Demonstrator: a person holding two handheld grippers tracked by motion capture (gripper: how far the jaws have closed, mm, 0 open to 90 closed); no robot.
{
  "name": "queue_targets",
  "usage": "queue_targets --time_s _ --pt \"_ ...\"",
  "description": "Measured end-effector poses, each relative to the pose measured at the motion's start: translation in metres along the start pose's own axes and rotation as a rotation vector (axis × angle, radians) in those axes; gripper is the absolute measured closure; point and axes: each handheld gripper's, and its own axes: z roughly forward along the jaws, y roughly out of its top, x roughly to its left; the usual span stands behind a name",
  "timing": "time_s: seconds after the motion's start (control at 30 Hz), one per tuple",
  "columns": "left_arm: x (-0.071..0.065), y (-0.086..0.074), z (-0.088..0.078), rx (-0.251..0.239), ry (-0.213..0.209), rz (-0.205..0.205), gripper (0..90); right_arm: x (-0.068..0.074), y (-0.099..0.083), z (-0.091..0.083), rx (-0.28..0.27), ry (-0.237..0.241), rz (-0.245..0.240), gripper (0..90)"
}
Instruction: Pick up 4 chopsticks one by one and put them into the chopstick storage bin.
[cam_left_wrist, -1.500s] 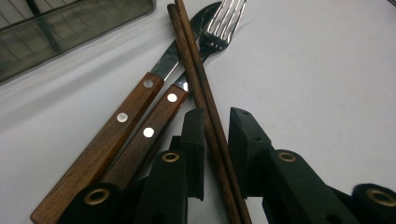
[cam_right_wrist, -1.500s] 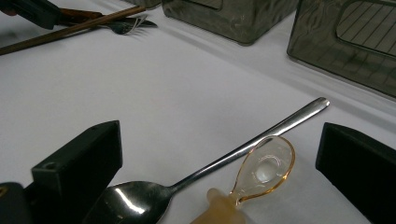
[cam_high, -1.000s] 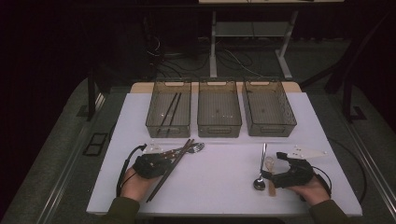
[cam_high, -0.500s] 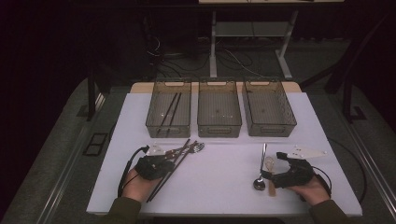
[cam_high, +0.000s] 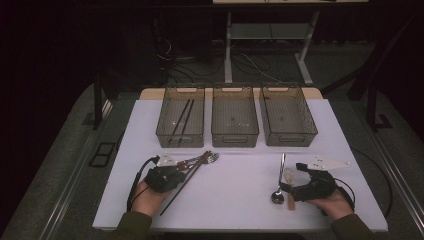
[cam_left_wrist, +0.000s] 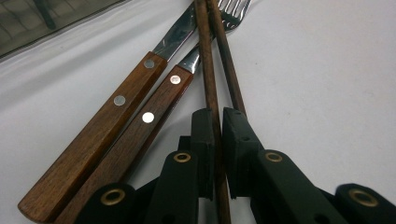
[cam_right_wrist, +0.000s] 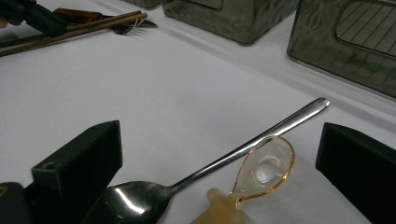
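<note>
Compared with the high view a second earlier, neither hand has changed place; the one difference is at the left gripper (cam_left_wrist: 214, 154), whose black jaws have just been closing and now pinch one thin dark-brown wooden chopstick (cam_left_wrist: 208, 70) between their pads. That chopstick lies on the white table (cam_high: 240, 185) at the front left, running up and away from the jaws. A second dark wooden chopstick (cam_left_wrist: 229, 60) lies just beside it, passing outside the right-hand pad and not gripped. Immediately to the left rest two wooden-handled steel utensils with rivets: a knife (cam_left_wrist: 126, 98) and a fork (cam_left_wrist: 159, 105), side by side and touching. The right gripper (cam_right_wrist: 219, 172) rests at the front right with its jaws spread wide, holding nothing; between them lie a polished steel spoon (cam_right_wrist: 210, 163) and a small translucent amber spoon (cam_right_wrist: 261, 172), unmoved. Three grey see-through plastic bins (cam_high: 235, 117) stand in a row behind; the left one holds two more dark chopsticks (cam_high: 181, 117).
</note>
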Motion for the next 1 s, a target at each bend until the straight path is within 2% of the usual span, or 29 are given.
queue_targets --time_s 0.4,0.77,0.8,1.0 --pt "0.000 0.001 -0.001 -0.007 0.003 0.007 84.4 0.000 0.000 0.000 -0.001 0.000 0.000 0.2" --pt "0.001 0.001 -0.009 -0.041 -0.004 0.010 84.4 0.000 0.000 0.000 -0.003 0.002 -0.001 0.3" --pt "0.002 0.002 -0.010 -0.046 -0.006 0.023 84.4 0.000 0.000 0.000 -0.003 0.002 -0.001 0.3" --pt "0.006 0.002 -0.017 -0.082 -0.020 0.004 84.5 0.000 0.000 0.000 -0.003 0.003 0.001 0.3"
